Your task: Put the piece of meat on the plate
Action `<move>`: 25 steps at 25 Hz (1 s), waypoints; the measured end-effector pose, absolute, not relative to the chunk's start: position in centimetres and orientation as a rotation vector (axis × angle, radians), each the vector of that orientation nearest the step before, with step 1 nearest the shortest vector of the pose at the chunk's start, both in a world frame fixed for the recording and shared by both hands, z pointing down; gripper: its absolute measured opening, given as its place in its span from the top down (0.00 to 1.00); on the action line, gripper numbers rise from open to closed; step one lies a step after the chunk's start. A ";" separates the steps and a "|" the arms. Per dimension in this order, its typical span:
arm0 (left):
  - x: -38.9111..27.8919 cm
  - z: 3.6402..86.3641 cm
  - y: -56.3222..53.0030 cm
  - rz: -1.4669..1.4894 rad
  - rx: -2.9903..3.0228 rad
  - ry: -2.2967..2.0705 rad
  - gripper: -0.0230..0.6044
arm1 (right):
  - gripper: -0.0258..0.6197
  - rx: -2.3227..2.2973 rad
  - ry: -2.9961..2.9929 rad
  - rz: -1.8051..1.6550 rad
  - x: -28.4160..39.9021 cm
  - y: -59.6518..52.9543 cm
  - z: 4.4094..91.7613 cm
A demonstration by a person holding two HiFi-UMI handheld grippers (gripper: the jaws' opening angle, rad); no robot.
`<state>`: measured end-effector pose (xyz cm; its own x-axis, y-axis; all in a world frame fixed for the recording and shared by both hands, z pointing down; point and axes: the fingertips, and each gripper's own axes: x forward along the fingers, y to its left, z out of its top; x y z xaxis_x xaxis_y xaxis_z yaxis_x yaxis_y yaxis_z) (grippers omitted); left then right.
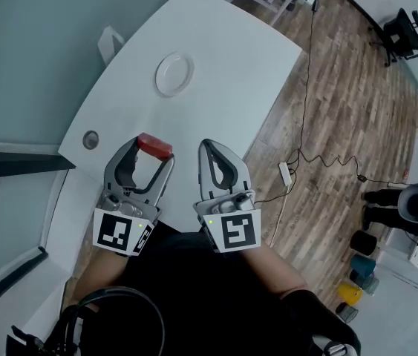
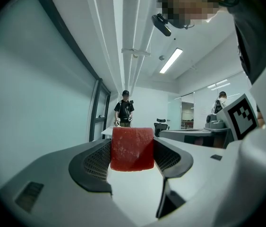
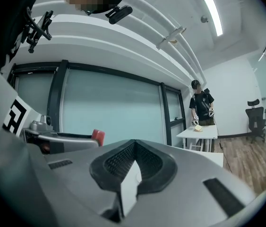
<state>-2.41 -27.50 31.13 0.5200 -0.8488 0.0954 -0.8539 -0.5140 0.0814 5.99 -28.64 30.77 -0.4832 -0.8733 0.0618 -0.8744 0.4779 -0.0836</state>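
A red block of meat [image 1: 154,146] sits clamped between the tips of my left gripper [image 1: 152,153], held above the near end of the white table [image 1: 216,65]. In the left gripper view the meat [image 2: 132,148] fills the gap between the two dark pads. A small white plate [image 1: 174,73] lies further out on the table, well beyond both grippers. My right gripper [image 1: 214,151] hovers beside the left one, shut with nothing in it; its view shows the pads [image 3: 118,162] closed together, and the meat [image 3: 98,136] off to the left.
A round grey cap [image 1: 90,139] is set in the table near its left edge. Cables and a power strip [image 1: 286,173] lie on the wooden floor to the right. A person [image 2: 124,109] stands far off by another table.
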 end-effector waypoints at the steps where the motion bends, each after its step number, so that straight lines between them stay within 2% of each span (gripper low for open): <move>1: -2.7 31.2 -28.0 0.065 2.639 -1.469 0.52 | 0.96 1.603 -2.683 0.167 5.6 -29.1 30.9; 14: -6.3 34.0 -33.5 0.052 2.647 -1.291 0.52 | 0.96 1.722 -2.530 0.171 1.7 -34.7 32.8; 25: -5.7 37.0 -36.3 0.100 2.596 -1.396 0.52 | 0.96 1.565 -2.573 0.249 1.7 -37.1 36.6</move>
